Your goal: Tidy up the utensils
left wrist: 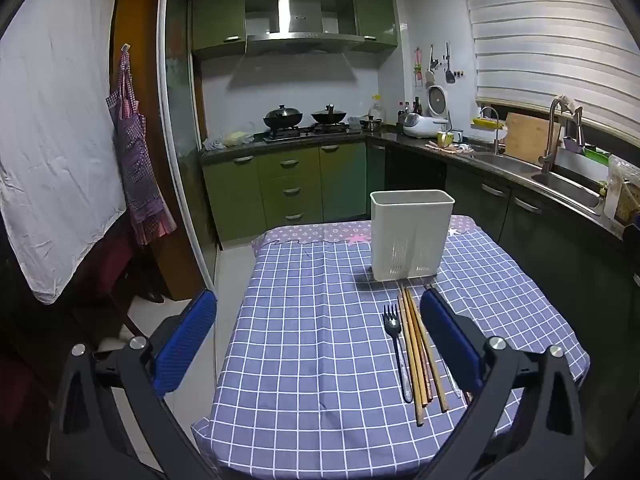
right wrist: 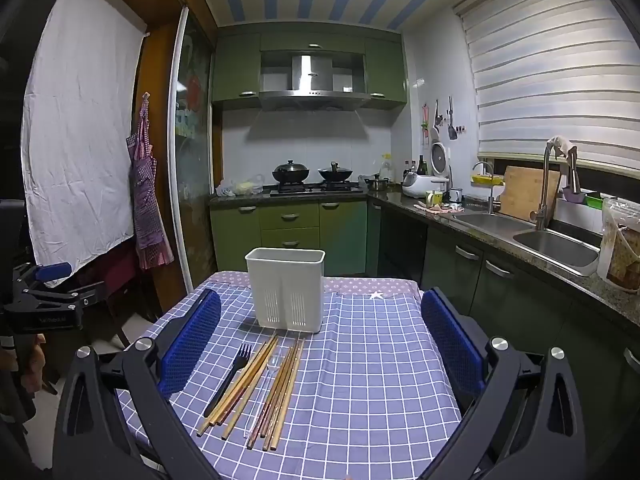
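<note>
Left wrist view: left tongs (left wrist: 318,336) stood wide apart, empty; black fork (left wrist: 394,334) and chopsticks (left wrist: 418,350) lay on the bench (left wrist: 304,320) before the white holder (left wrist: 412,234).
Right wrist view: right tongs (right wrist: 320,340) gaped, empty, over the chopsticks (right wrist: 256,384).
Handling: sticks looked light, stiff, likely slippery; pinch mid-shaft.

One holder (right wrist: 285,288), one black fork (right wrist: 230,376), one clear spoon (right wrist: 267,380), about eight chopsticks (right wrist: 280,392), exact count unclear.

In the left wrist view, a blue finger pad (left wrist: 450,340) hides the clear plastic spoon (left wrist: 450,376) and rightmost chopsticks (left wrist: 420,344) near the tablecloth's (left wrist: 312,320) right edge; the caddy's (left wrist: 412,236) interior stays unseen.
</note>
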Demonstrator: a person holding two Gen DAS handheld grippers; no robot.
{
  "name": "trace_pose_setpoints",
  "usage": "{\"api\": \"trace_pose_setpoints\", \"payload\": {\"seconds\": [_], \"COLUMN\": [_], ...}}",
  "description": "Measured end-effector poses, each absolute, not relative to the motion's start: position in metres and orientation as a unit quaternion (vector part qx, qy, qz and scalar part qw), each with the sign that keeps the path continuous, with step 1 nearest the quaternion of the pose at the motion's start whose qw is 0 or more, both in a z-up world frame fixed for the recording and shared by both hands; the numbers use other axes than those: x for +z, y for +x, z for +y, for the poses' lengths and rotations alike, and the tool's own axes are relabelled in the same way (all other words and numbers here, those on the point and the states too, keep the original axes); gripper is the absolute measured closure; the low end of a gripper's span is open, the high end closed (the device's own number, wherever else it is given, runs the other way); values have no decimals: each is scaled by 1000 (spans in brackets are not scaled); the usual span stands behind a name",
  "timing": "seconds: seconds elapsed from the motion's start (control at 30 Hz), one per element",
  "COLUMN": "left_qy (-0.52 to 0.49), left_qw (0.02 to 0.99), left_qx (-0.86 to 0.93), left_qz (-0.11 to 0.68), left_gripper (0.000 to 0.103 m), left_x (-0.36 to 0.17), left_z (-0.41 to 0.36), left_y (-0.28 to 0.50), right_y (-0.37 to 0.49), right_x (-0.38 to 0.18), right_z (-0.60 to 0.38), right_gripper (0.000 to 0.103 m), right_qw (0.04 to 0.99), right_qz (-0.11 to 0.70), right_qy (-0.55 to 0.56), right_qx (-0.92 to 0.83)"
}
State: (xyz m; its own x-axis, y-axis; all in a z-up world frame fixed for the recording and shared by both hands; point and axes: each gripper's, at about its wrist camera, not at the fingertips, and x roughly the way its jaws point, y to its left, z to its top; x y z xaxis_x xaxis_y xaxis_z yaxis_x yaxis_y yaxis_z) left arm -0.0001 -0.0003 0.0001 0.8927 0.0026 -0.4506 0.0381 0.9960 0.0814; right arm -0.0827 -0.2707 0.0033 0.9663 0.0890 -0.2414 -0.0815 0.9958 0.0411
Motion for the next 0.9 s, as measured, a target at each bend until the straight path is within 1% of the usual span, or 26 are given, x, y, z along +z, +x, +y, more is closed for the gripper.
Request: {"api": "trace_pose_setpoints", "payload": {"seconds": [0.9], "left_qy": [30], "left_qw": [971], "left_qx": [-14], "left_qz": [236], "left_gripper": [6], "left_x": [-6], "left_z": [4], "left_y": [2], "right_y": [-77], "right_x": [-7], "right_z": [-271], "right_gripper": [4], "right_qw": [991], "right_qz": [129], "right_qy": [11], "right_qx": [44]}}
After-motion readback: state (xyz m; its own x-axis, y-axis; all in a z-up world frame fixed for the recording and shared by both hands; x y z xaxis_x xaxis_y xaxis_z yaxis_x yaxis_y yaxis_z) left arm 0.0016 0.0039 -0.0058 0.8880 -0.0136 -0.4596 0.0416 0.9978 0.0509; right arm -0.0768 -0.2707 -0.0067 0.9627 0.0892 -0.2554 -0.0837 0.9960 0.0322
